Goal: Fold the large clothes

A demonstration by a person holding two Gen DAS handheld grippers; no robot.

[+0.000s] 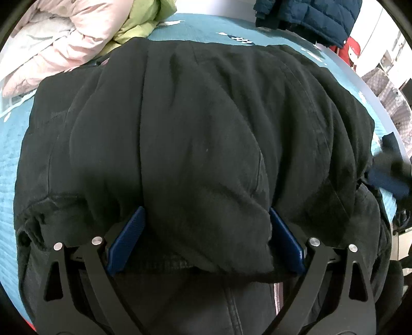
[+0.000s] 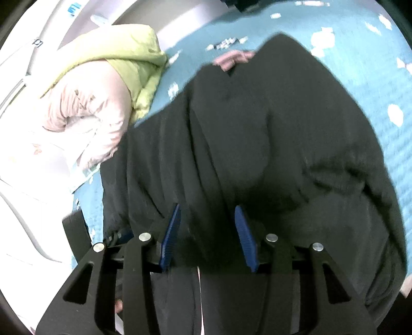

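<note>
A large black fleece garment (image 1: 195,134) lies bunched on a teal bedspread (image 1: 10,144). My left gripper (image 1: 206,219) has its blue pads (image 1: 127,239) spread wide, with a thick fold of the black garment between them. In the right wrist view the same black garment (image 2: 270,144) fills the middle. My right gripper (image 2: 207,219) has its blue pads (image 2: 171,237) partly apart with black fabric bunched between them. A pink cuff (image 2: 231,59) shows at the garment's far end. The image is blurred.
A pink and white padded jacket (image 1: 51,46) and a lime green jacket (image 1: 139,23) lie at the far left of the bed. A dark blue padded jacket (image 1: 311,18) lies at the far right. The bed's white edge (image 1: 381,103) curves on the right.
</note>
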